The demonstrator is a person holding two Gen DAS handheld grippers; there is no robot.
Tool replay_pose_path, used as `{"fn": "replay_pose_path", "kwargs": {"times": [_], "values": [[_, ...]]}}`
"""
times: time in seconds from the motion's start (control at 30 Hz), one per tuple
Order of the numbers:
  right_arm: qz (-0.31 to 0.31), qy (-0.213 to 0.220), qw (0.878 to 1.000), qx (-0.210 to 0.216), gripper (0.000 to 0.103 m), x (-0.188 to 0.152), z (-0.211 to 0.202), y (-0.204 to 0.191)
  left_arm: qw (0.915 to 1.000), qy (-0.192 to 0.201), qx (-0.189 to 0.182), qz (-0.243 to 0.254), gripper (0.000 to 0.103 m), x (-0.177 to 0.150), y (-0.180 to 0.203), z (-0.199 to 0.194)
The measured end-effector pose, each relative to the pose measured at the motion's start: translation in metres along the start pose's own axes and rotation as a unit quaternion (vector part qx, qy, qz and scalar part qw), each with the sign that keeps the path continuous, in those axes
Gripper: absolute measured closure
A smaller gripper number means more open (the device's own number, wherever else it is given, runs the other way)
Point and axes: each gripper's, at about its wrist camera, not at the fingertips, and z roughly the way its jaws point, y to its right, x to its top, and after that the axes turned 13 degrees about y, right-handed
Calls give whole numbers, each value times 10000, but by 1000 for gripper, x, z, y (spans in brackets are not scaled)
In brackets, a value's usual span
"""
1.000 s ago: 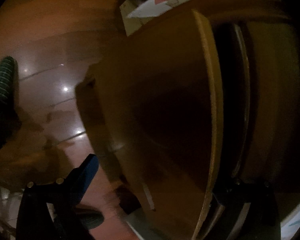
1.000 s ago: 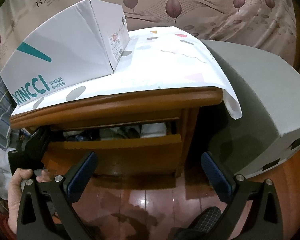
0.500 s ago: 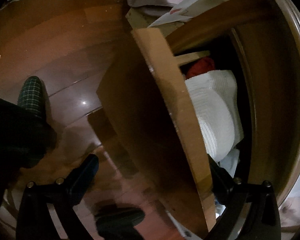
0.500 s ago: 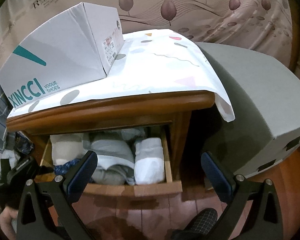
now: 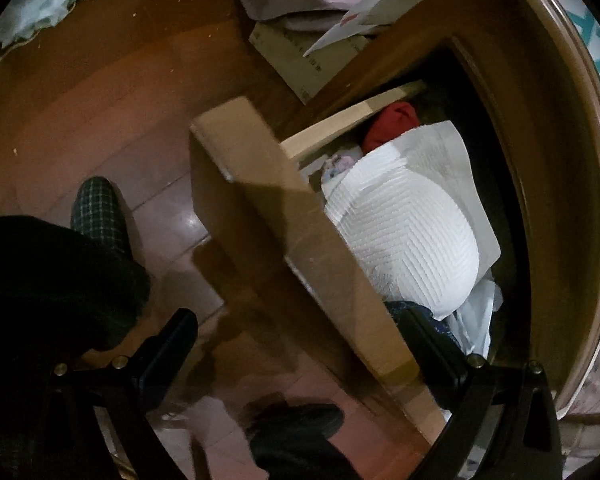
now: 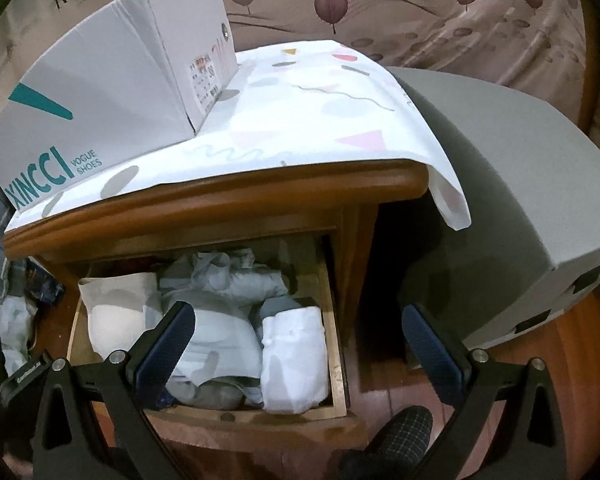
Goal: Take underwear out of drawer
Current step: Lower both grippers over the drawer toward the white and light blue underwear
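The drawer (image 6: 342, 364) is sitting pulled out of the wooden nightstand (image 6: 236, 204), and it is packed tight with soft folded things. Going from left to right in the right wrist view, a cream folded piece (image 6: 116, 312) is lying on the left side, a pale grey bundle (image 6: 216, 336) is filling the middle, and a white rolled piece (image 6: 294, 360) is standing on the right, touching the drawer's side wall. I cannot tell for sure which of these is the underwear. The left gripper (image 5: 296, 344) is spreading its fingers wide, with the drawer front (image 5: 300, 240) sitting between them, and it is not squeezing anything. The right gripper (image 6: 296, 336) is hanging over the drawer with its fingers wide apart too, holding nothing. Here is what I think might be going wrong soon: the clothes are pressing against each other, so grabbing one could be dragging a neighbour out with it and dropping it on the floor. The right gripper might also be pinching only a loose fold, so the piece slips away. The drawer could be sliding or tipping if the left gripper is bumping its front
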Motion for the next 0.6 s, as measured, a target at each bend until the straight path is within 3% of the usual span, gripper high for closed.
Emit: {"fn": "replay_pose_path", "kwargs": {"times": [0.6], "values": [[176, -286, 9994, 72, 0, 4, 17, 8, 9988, -206, 273, 341, 0, -11, -21, -13]]}}
